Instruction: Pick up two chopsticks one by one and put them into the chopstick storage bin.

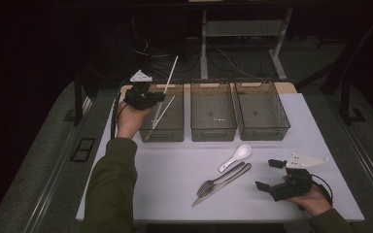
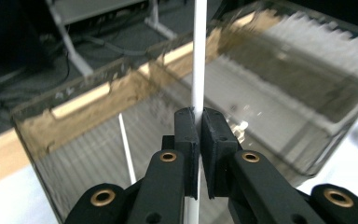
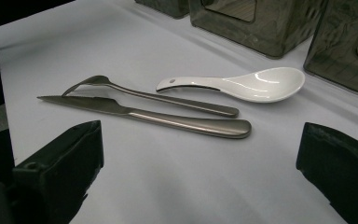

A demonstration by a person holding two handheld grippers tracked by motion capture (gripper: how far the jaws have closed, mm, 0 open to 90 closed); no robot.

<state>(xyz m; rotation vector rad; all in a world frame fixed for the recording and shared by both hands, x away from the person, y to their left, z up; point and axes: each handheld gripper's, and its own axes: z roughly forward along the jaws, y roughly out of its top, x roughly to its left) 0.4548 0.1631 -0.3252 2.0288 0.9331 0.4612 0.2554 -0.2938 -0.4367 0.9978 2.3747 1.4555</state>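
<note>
Cutlery sits nearest, toward the desk's (image 1: pixel 175 194) front edge right of centre: a dull steel table knife (image 1: pixel 223 183) and a matching steel fork (image 1: pixel 217 180) lying side by side, with a white ceramic soup spoon (image 1: pixel 235 157) just beyond them. None of the three is touched yet.

By the front right corner the right gripper (image 1: pixel 266 174) hovers with its jaws spread wide and nothing between them; in the right gripper view they point straight at that cutlery.

Further back, three smoky see-through plastic bins stand in a row along the far edge. The left gripper (image 1: pixel 156 98) is over the left bin (image 1: pixel 164 127), pinched tight on a long white chopstick (image 1: pixel 170 77) that sticks up and away past the far edge. A second white chopstick (image 1: pixel 159 116) already leans inside the same bin. The middle bin (image 1: pixel 212 128) and right bin (image 1: pixel 262 127) look empty.

My read is this is sorting by type, and the step in hand is dropping the held chopstick next to its twin. To do it nicely I'd tip the stick flatter and lower first, so the bottom end is down inside the bin before letting go; released from this steep tilt it could pivot on the rim and flip out. Open the jaws slowly, it's thin and slippery-looking.
</note>
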